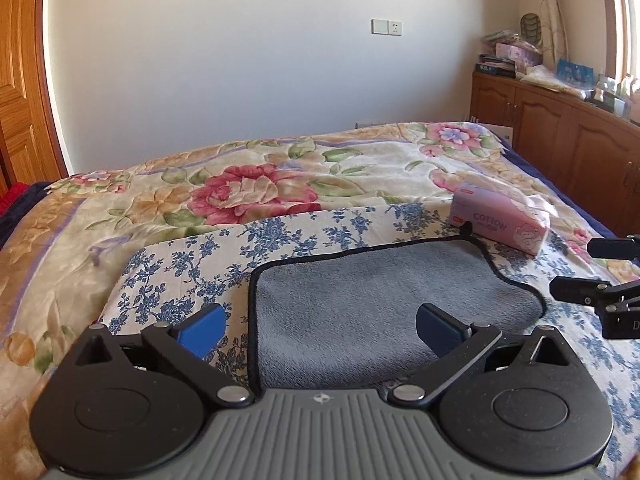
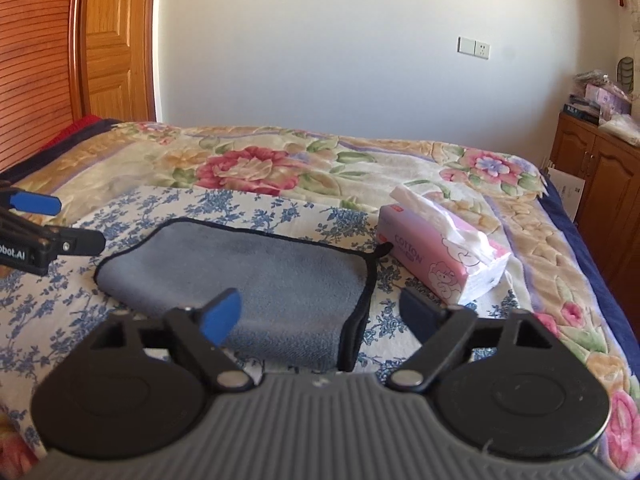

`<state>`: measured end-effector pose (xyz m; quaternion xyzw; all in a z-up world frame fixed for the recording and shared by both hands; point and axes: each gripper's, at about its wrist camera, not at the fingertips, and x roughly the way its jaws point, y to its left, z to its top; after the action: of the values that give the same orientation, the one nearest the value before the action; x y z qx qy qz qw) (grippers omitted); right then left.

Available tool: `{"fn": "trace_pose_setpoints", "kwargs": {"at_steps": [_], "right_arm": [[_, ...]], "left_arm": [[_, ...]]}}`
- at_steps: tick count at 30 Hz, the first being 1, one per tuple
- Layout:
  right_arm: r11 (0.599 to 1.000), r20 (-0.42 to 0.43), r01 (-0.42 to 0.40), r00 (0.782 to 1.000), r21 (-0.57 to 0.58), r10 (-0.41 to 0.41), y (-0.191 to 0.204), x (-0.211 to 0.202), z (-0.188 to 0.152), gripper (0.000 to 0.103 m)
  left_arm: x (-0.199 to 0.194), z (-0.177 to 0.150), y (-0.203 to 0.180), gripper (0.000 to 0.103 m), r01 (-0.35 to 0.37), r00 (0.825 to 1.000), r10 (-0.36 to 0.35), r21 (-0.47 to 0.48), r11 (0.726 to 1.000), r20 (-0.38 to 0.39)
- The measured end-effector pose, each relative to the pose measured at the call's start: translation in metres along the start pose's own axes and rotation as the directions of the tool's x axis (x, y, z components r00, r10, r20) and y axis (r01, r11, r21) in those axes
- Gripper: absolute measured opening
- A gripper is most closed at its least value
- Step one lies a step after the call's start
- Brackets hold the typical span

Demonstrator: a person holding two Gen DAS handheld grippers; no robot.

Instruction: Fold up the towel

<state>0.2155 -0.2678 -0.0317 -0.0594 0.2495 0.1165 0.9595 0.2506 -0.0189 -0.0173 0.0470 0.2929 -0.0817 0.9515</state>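
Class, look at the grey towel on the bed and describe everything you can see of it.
The grey towel is soft, fleecy cloth with a black stitched border and a small black loop at its far right corner. It lies flat on the blue-flowered sheet; at its right side two bound edges lie stacked. Its loop corner lies beside the pink tissue pack. Neither open claw holds it.

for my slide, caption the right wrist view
Open right claw above grey towel beside tissue pack.

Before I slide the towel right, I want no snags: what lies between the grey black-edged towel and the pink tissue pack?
Only bare blue-flowered sheet separates the grey towel from the pink tissue pack; the towel's small black loop reaches toward it, per the right wrist view.
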Motion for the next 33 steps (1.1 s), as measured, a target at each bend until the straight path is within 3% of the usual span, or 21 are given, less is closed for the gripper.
{"fn": "trace_pose_setpoints", "kwargs": {"at_steps": [3, 6, 20, 33], "right_arm": [[1.0, 0.005, -0.005, 1.0, 0.015, 0.005, 0.0, -0.008, 0.0, 0.092], [1.0, 0.017, -0.005, 1.0, 0.023, 0.004, 0.001, -0.016, -0.003, 0.103], [0.998, 0.053, 0.015, 0.998, 0.058, -0.018, -0.002, -0.053, -0.003, 0.103], [0.999, 0.111, 0.022, 0.994, 0.025, -0.025, 0.01, -0.101, 0.015, 0.103]], "left_arm": [[-0.012, 0.001, -0.006, 0.103, 0.009, 1.0, -0.009, 0.012, 1.0, 0.006], [-0.023, 0.003, -0.01, 0.103, 0.013, 1.0, -0.013, 0.018, 1.0, 0.017], [-0.075, 0.007, -0.022, 0.103, 0.018, 0.998, -0.019, 0.023, 1.0, 0.053], [-0.126, 0.014, -0.032, 0.103, -0.054, 0.997, 0.052, 0.044, 0.998, 0.065]]}}
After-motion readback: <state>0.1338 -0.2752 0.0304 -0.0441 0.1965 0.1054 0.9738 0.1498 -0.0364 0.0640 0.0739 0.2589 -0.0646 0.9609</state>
